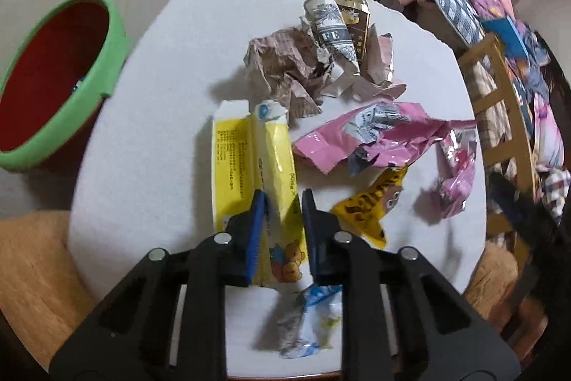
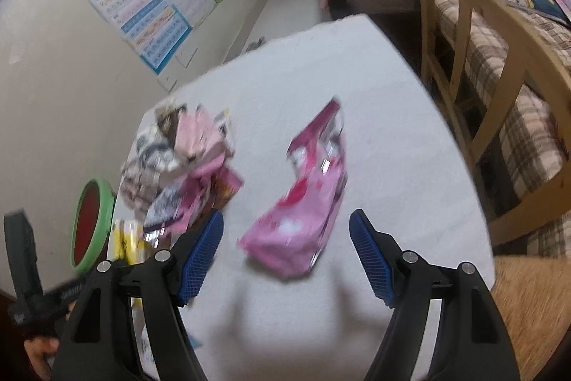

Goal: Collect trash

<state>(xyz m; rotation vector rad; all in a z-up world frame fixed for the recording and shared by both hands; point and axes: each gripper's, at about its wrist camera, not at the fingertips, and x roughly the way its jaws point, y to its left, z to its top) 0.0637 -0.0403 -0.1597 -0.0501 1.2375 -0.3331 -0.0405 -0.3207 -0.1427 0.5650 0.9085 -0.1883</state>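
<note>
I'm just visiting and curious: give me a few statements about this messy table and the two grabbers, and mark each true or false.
1. The left gripper is clamped on the yellow carton. True.
2. The right gripper is squeezing the pink wrapper. False: its jaws stand open, with the wrapper lying between them, untouched.
3. The green-rimmed bin stands beside the table. True.
4. The crumpled brown paper is inside the bin. False: it lies on the table.

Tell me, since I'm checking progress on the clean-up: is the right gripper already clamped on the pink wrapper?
No. The right gripper stands open, its blue pads apart, with the pink wrapper lying on the table untouched.
</note>
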